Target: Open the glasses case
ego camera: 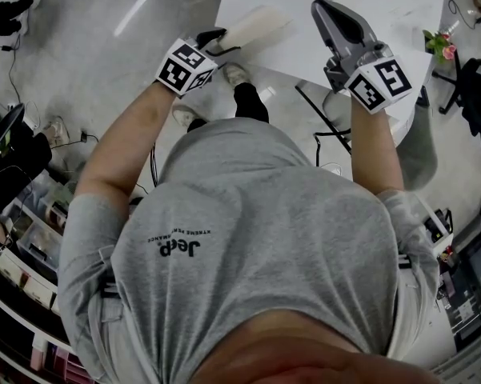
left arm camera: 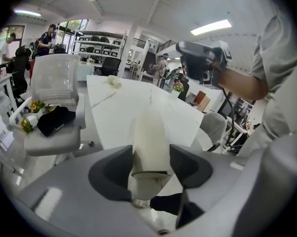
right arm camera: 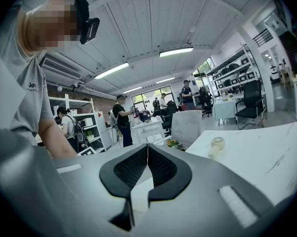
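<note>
A cream glasses case [ego camera: 256, 26] sticks out of my left gripper [ego camera: 220, 42] over the near edge of the white table [ego camera: 368, 6]. In the left gripper view the closed case [left arm camera: 149, 137] runs lengthwise between the dark pads [left arm camera: 116, 169], which press on both its sides; my left gripper [left arm camera: 150, 164] is shut on it. My right gripper [ego camera: 324, 8] hovers above the table to the right of the case, apart from it. It also shows as a grey shape [left arm camera: 200, 58] in the left gripper view. In the right gripper view its jaws [right arm camera: 147, 152] meet with nothing between them.
A grey office chair [left arm camera: 54, 117] carrying a black item stands left of the table. A small white fan [right arm camera: 216, 146] lies far out on the table top [right arm camera: 267, 152]. Flowers [ego camera: 440, 45] sit at the right; storage shelves [ego camera: 24, 254] line the lower left. People stand in the background.
</note>
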